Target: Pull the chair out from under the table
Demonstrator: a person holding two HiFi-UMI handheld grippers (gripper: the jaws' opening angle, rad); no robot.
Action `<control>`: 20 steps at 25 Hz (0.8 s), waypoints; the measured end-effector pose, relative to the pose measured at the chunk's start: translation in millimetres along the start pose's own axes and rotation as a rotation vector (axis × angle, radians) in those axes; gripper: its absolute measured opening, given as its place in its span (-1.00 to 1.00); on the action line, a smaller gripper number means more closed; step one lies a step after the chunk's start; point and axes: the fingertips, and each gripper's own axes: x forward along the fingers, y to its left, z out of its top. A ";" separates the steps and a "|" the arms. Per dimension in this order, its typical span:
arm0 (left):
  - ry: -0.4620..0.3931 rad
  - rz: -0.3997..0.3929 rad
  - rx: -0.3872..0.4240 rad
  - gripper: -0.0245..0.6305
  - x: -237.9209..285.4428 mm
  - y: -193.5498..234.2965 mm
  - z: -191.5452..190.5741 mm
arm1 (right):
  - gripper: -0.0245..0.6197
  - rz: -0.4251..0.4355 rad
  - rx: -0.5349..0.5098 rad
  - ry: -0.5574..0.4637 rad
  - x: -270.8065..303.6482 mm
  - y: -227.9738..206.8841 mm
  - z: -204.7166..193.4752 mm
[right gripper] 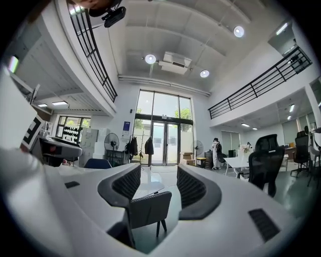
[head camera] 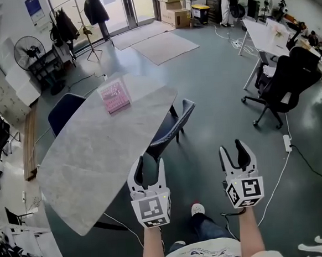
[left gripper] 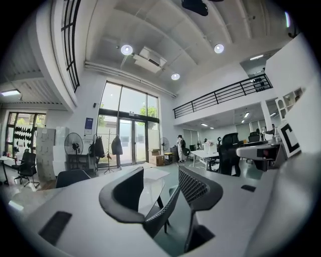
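The pink box [head camera: 114, 95] on the grey, stone-patterned surface [head camera: 85, 159] carries print too small to read. The dark chair [head camera: 174, 124] stands at the surface's right-hand edge as the person faces it. Its seat is tucked underneath and its backrest is turned outward to the open floor. The left tool [head camera: 149, 165] and right tool [head camera: 233, 150] are both spread, pinching nothing, short of the chair.

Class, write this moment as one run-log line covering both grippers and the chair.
left gripper: open, empty | right gripper: open, empty | chair: seat partly under table, ungripped
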 end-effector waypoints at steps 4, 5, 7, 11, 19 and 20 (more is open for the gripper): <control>0.013 0.029 0.014 -0.20 48.4 -4.7 1.3 | -0.20 0.036 -0.011 0.025 52.1 -25.8 -5.7; 0.015 0.033 0.021 -0.20 58.9 -5.9 0.7 | -0.20 0.047 -0.014 0.033 63.3 -31.0 -8.4; 0.023 0.041 0.023 -0.20 77.2 -7.8 -2.8 | -0.20 0.074 -0.023 0.048 83.7 -39.5 -15.5; 0.048 0.055 0.022 -0.20 102.7 -8.9 -13.5 | -0.22 0.123 -0.035 0.077 114.9 -50.9 -32.8; 0.134 0.053 0.035 -0.20 148.7 -0.8 -51.7 | -0.19 0.215 -0.068 0.137 173.8 -55.9 -73.2; 0.143 0.048 0.035 -0.20 155.7 -0.2 -55.8 | -0.17 0.223 -0.072 0.148 180.9 -56.5 -77.5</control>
